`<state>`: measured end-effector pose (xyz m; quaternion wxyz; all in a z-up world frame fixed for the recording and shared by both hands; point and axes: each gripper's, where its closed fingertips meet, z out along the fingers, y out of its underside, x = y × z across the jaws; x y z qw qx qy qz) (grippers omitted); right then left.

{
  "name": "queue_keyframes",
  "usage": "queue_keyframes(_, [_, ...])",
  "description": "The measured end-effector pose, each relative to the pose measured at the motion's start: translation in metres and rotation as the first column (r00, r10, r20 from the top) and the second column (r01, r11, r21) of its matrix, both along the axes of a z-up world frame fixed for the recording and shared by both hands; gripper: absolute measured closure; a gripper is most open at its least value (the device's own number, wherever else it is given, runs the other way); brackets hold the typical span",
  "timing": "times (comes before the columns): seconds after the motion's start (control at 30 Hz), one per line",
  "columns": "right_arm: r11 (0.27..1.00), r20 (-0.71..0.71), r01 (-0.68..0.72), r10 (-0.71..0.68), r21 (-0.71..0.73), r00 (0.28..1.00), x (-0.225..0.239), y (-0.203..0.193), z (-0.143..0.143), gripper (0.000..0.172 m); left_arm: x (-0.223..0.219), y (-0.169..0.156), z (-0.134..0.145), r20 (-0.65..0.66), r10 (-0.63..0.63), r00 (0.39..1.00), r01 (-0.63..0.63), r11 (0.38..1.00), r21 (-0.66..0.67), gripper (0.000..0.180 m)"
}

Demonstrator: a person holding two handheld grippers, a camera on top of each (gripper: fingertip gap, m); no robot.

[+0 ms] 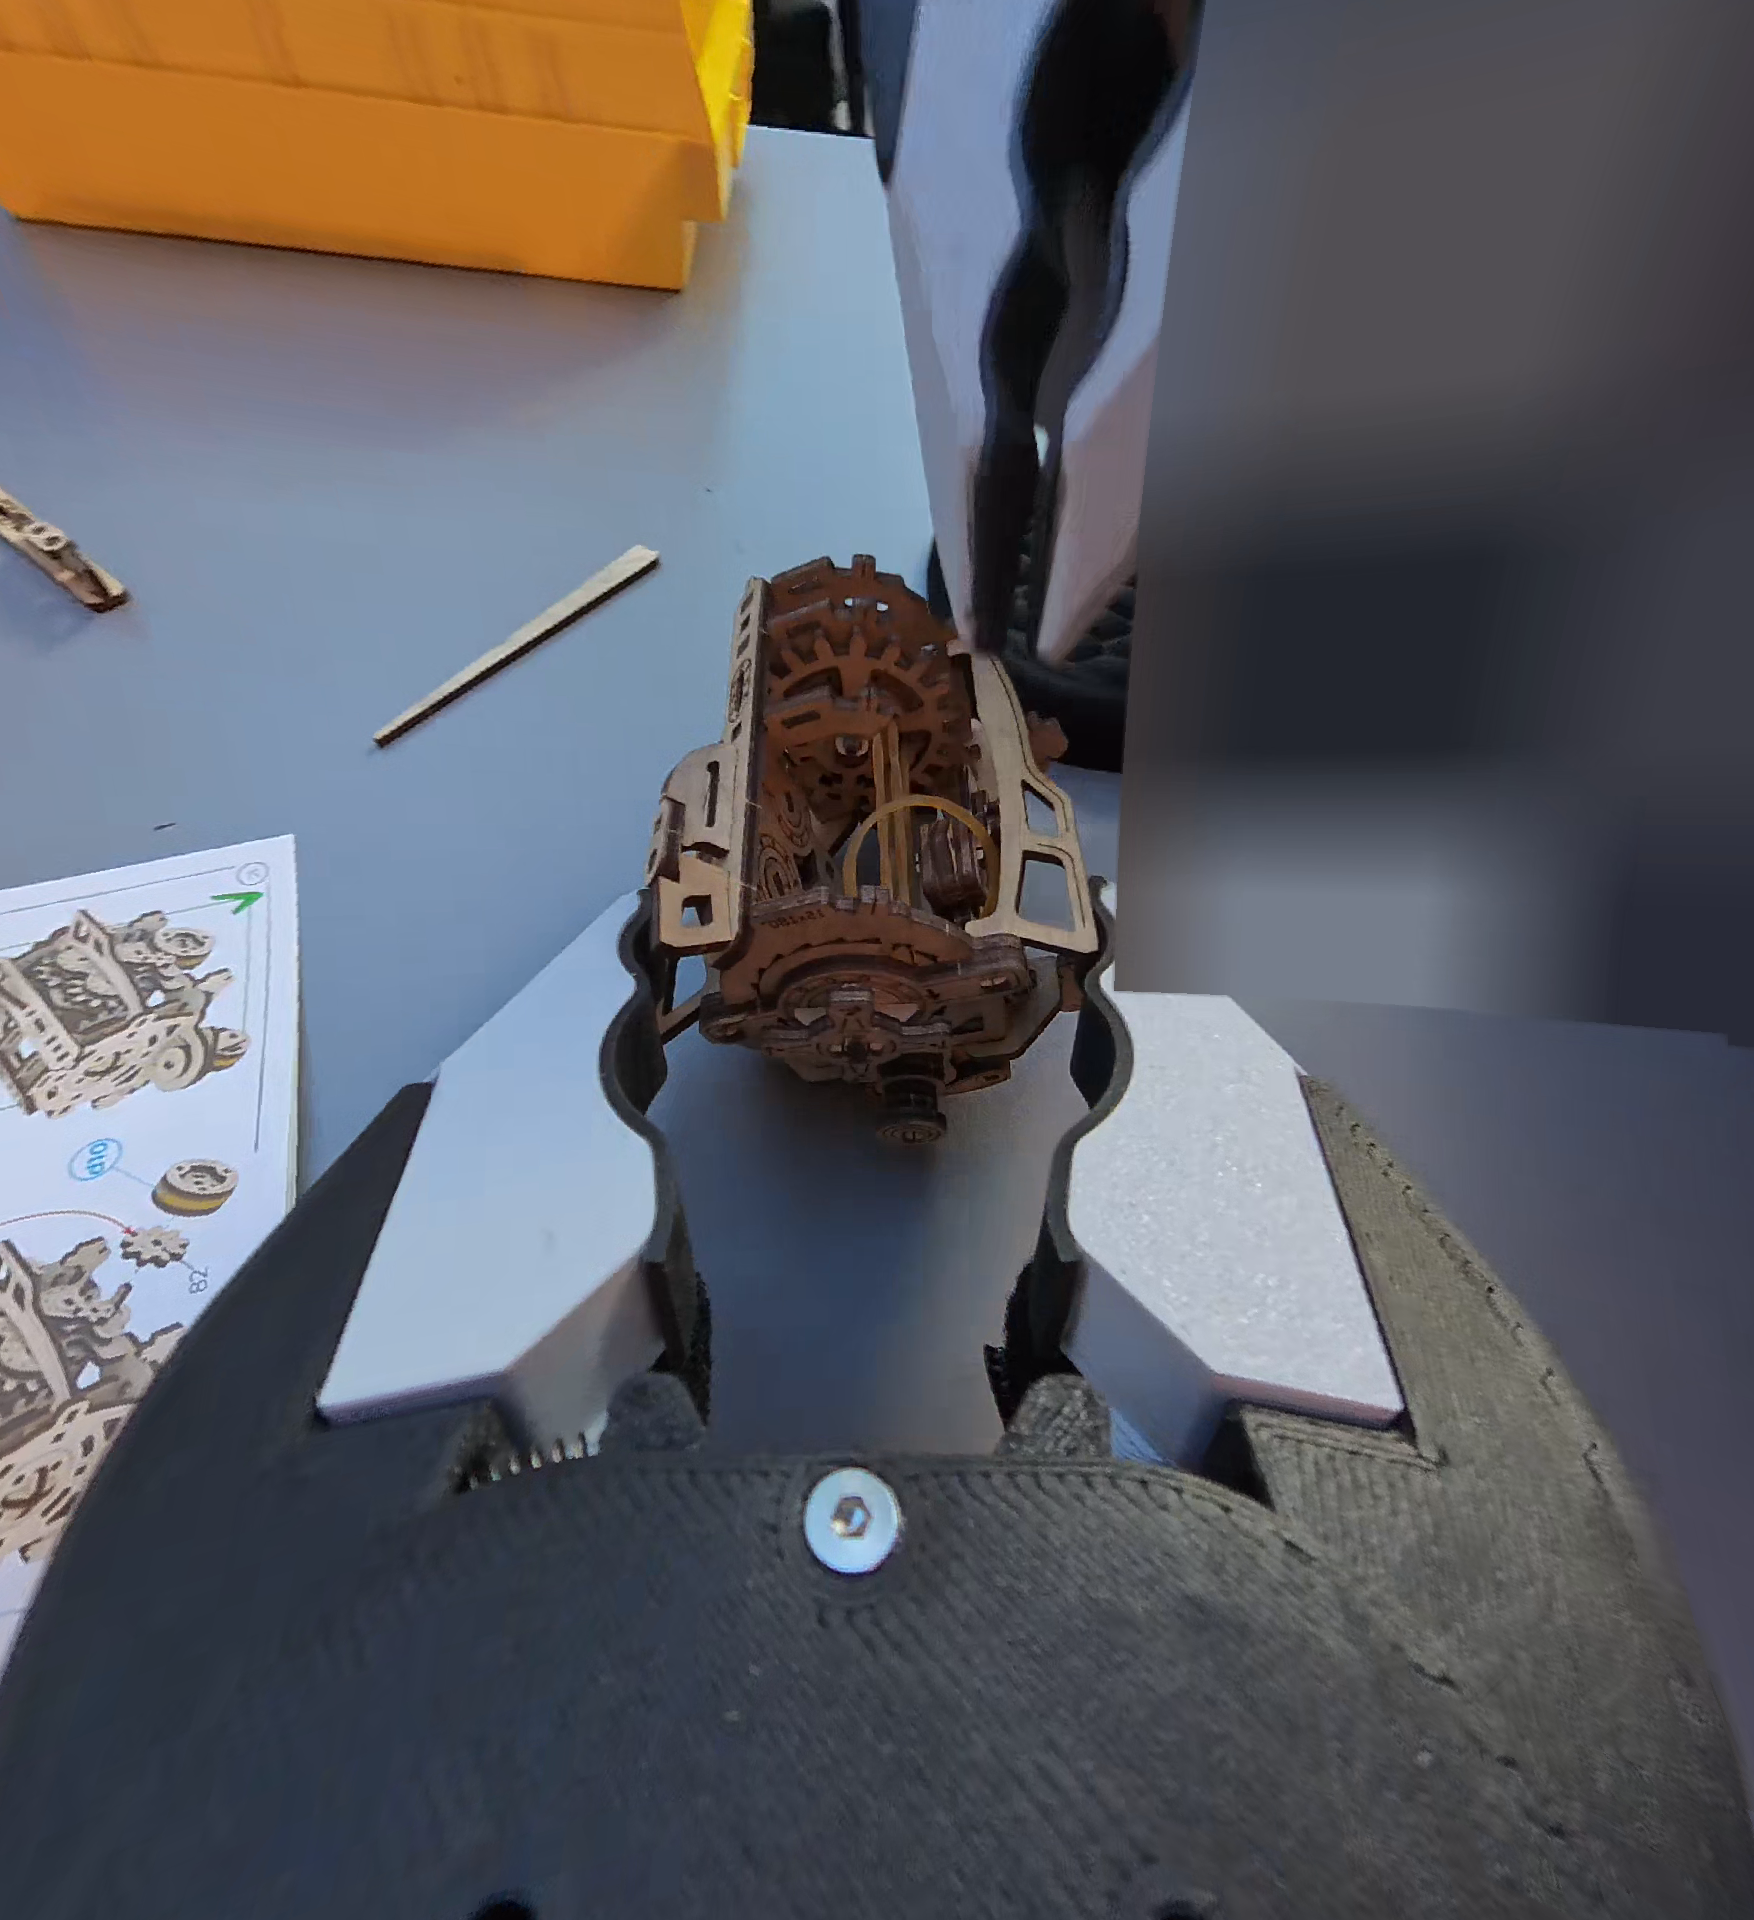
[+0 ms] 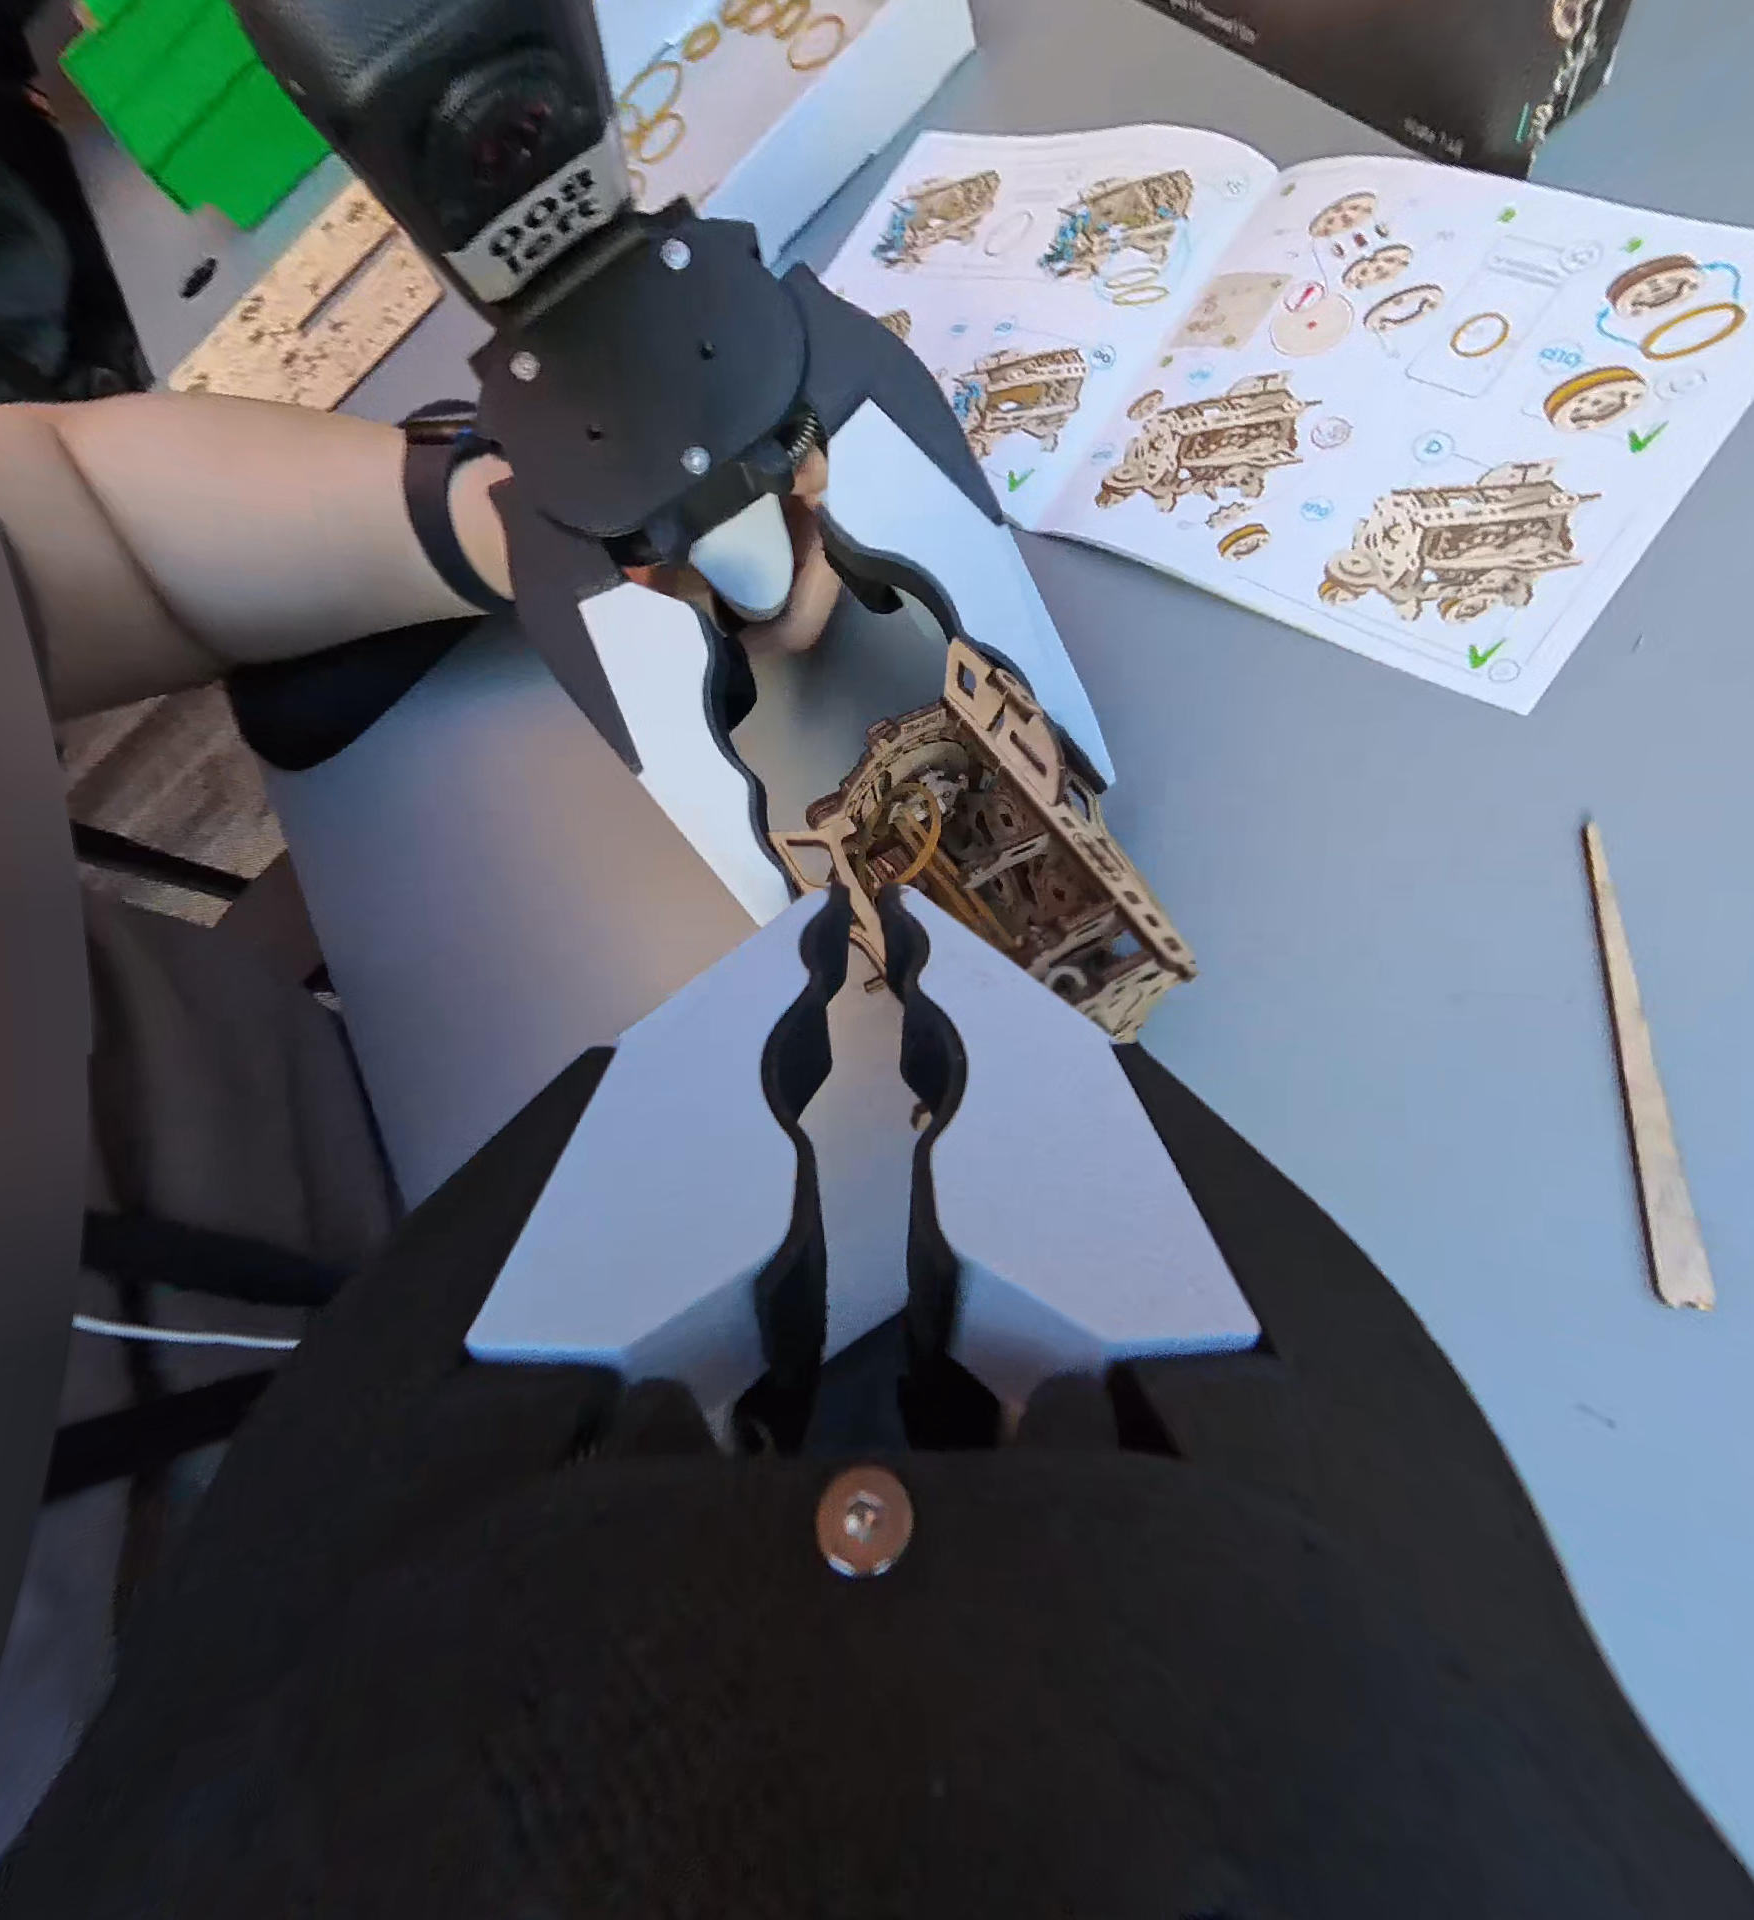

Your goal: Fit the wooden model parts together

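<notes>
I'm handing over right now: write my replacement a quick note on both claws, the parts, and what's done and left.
Left claw: closed on the near end of the wooden model, steadying it on the grey table.
Right claw: pinching the thin side frame piece at the model's edge.
Done: geared body with rubber band built.
Left: seat that frame; a loose wooden strip lies spare. Instruction booklet is open beyond.

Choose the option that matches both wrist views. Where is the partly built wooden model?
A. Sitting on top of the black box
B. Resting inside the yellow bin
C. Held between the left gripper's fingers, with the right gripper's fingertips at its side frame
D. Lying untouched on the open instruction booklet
C: the wooden model sits clamped between the left gripper fingers, while the right gripper fingertips close on its thin side frame.
</notes>
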<state>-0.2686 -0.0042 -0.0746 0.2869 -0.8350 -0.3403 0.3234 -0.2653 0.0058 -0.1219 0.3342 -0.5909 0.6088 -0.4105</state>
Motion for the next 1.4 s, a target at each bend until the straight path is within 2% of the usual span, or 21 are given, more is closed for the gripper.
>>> queue_keyframes(0.03, [1.000,-0.003,0.019,-0.019,-0.004,1.000,-0.004,-0.001,-0.005,0.167,0.002,0.001,0.000,0.001,0.019,1.000,-0.019,1.000,0.016,0.103])
queue_keyframes(0.17, [0.987,-0.075,0.157,-0.158,-0.018,0.985,-0.008,0.004,-0.010,0.162,0.005,0.003,0.000,0.006,0.068,0.998,-0.069,0.993,0.100,0.103])
queue_keyframes(0.23, [0.972,-0.048,0.234,-0.232,0.019,0.971,-0.001,0.009,-0.014,0.162,0.006,0.003,-0.001,0.006,0.082,0.997,-0.082,0.988,0.131,0.103])
queue_keyframes(0.4, [0.956,0.029,0.291,-0.291,0.025,0.956,0.008,0.005,-0.023,0.161,0.006,0.005,-0.001,0.004,0.110,0.994,-0.109,0.986,0.127,0.103])
queue_keyframes(0.67, [0.943,-0.080,0.333,-0.333,-0.012,0.940,0.002,0.012,-0.017,0.159,0.007,0.006,-0.001,0.006,0.131,0.991,-0.131,0.981,0.142,0.103])
queue_keyframes(1.07, [0.941,-0.050,0.337,-0.337,-0.011,0.940,0.001,0.014,-0.026,0.164,0.007,0.006,-0.001,0.006,0.135,0.991,-0.135,0.982,0.133,0.103])
queue_keyframes(1.4, [0.936,-0.038,0.345,-0.343,0.067,0.939,0.000,0.018,-0.023,0.172,0.007,0.006,-0.001,0.006,0.138,0.990,-0.137,0.982,0.133,0.103])
